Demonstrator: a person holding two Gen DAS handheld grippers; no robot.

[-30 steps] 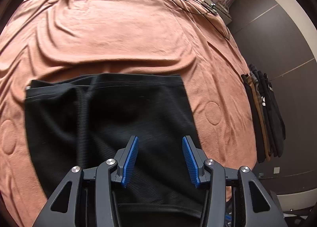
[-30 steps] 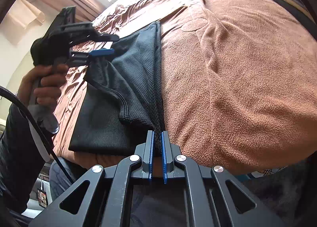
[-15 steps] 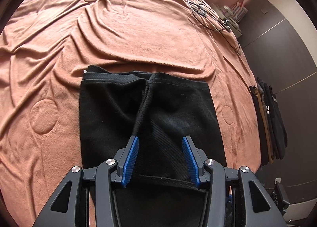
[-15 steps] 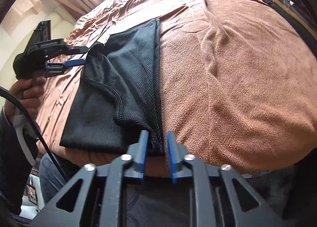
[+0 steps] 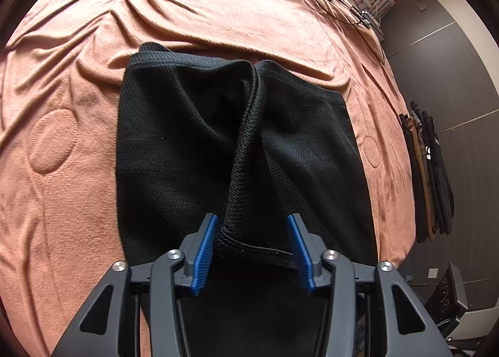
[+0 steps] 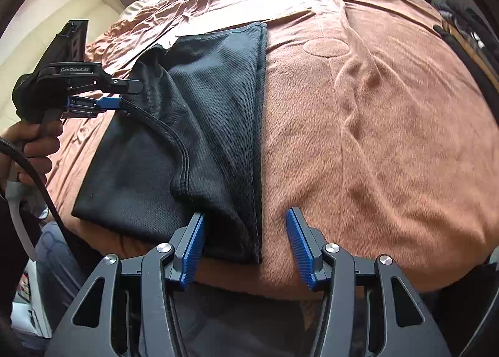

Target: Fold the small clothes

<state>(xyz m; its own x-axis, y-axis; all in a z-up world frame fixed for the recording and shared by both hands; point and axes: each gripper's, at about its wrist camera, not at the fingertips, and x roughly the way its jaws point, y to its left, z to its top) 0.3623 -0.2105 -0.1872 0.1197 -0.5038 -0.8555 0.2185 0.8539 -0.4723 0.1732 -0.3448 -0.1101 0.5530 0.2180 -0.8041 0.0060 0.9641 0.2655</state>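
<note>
A black mesh garment [image 5: 193, 151] lies on the bed's brown blanket [image 5: 218, 13], near the bed's front edge, partly folded: one flap is drawn over the rest, and a thick hemmed edge [image 5: 246, 144] runs up its middle.

The left gripper [image 5: 252, 243] hangs over the garment's near end. Its jaws have just been closing and stand part open, with the hemmed corner lying between the blue pads [image 5: 204, 252]. In the left wrist view the pads do not look pressed on the cloth, though in the right wrist view the hem runs right up to that gripper's tip, so a light hold cannot be ruled out.

The right gripper [image 6: 244, 243] sits at the garment's other near corner, where the folded edge [image 6: 260, 138] meets the blanket. Its jaws have just been opening and now stand about half open; the corner rests between them, free of both pads.

In my judgement the step in hand is a lengthwise fold: the right side has just been let go and the left side is about to be gripped. The next move calls for the left jaws to close firmly on the hem, then carry that flap across the garment toward the folded edge, keeping the layers flat and the corners matched.
</note>
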